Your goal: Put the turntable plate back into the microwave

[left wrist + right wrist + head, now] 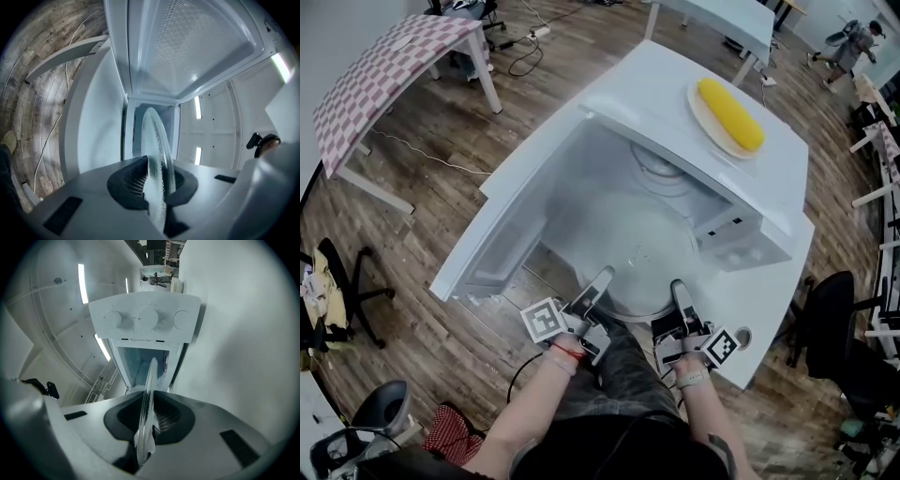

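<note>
Turntable plate hangs at the open microwave's mouth, its near rim clamped edge-on by left tool and right tool. Only the right gripper view shows the control dials; only the head view shows corn on top.

Wood plank floor all round, with a checkered-cloth table up at 10 o'clock and cables trailing at 11. One black office chair sits at 9 o'clock, a second chair at 4

A corn cob on a plate — checkered table far left.
</note>
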Demonstrator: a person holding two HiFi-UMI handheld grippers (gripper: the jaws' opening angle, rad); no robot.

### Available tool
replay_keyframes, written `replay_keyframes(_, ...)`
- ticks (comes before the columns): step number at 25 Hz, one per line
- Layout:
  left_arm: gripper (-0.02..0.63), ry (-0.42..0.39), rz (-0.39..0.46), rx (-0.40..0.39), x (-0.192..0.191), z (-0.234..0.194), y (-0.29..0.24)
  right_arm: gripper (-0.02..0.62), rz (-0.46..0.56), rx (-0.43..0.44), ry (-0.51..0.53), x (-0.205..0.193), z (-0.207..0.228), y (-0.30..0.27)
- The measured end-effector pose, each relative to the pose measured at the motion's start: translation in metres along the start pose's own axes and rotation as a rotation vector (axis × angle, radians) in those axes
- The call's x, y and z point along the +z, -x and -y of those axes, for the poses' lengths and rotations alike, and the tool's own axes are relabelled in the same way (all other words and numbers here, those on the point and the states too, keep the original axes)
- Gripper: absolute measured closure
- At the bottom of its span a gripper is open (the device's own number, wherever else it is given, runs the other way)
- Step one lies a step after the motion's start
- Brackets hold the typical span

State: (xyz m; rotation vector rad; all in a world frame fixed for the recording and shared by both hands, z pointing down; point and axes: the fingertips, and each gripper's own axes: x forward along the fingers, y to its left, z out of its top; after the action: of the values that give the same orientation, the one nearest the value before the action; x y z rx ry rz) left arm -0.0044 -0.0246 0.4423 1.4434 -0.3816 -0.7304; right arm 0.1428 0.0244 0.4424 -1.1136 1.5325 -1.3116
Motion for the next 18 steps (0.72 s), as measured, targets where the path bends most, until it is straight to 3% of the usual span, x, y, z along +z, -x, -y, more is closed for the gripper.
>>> replay_keyframes(18, 0.568, -0.027, 0.051, 0.016, 0.021, -0.018, -0.039, 0.546, 0.022, 0.000, -0.047, 0.027, 0.020, -0.033)
